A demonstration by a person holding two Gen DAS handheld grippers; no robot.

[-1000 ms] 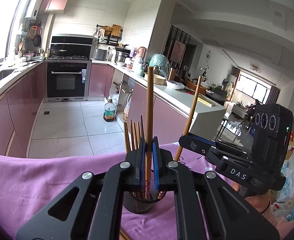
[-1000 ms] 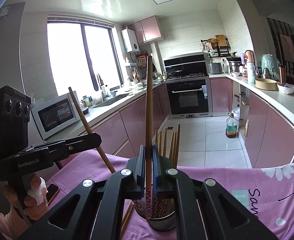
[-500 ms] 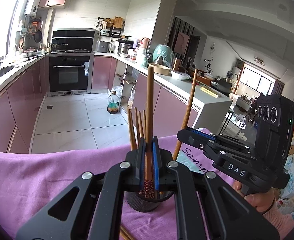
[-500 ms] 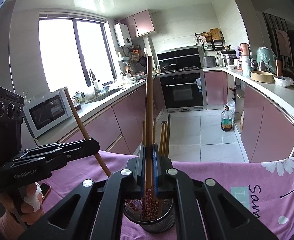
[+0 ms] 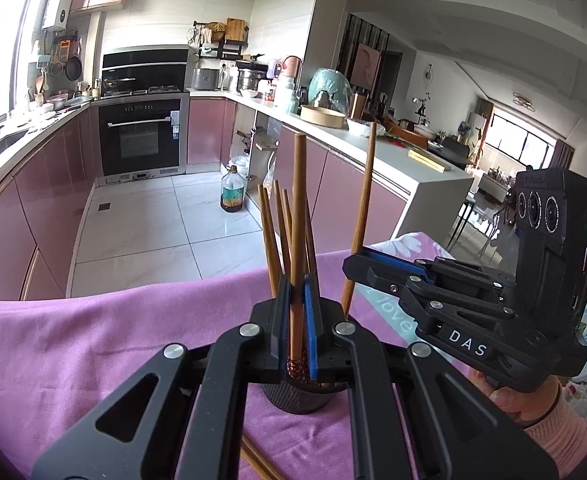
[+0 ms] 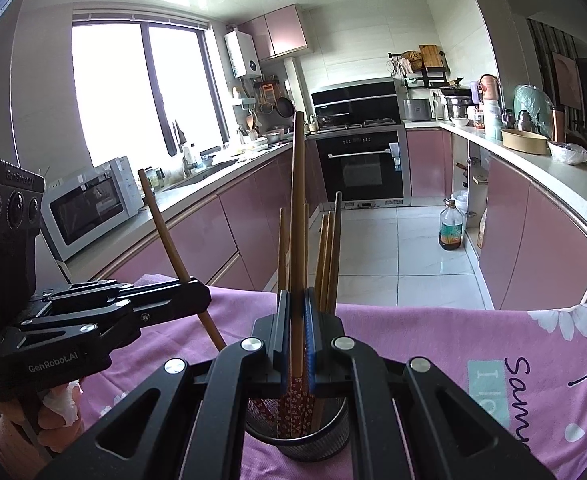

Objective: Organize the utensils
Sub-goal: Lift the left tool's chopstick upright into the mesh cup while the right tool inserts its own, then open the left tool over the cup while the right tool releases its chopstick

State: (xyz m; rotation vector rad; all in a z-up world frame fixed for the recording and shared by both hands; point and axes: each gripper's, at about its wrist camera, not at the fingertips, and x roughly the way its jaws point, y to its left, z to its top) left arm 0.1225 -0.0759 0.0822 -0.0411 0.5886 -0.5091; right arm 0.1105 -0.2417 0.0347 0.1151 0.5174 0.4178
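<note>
A black mesh holder (image 5: 293,394) stands on the purple cloth with several wooden chopsticks (image 5: 271,236) upright in it. My left gripper (image 5: 296,284) is shut on one upright chopstick (image 5: 298,208) whose patterned lower end reaches into the holder. At the right of that view, my right gripper (image 5: 351,268) is shut on a second, slightly leaning chopstick (image 5: 363,200). In the right wrist view the right gripper (image 6: 296,296) clamps its chopstick (image 6: 298,200) over the holder (image 6: 305,444). The left gripper (image 6: 201,298) holds its slanted chopstick (image 6: 165,232) at the left.
The purple cloth (image 5: 93,340) covers the table, and its far edge drops to a tiled kitchen floor. Loose chopsticks (image 5: 255,460) lie on the cloth near the holder. An oil bottle (image 5: 233,196) stands on the floor between pink cabinets. A person's hand holds each gripper.
Both grippers have come closer to the holder, the right one sinking a little. The chopsticks' patterned ends now sit deeper in the holder. Both grips stay shut.
</note>
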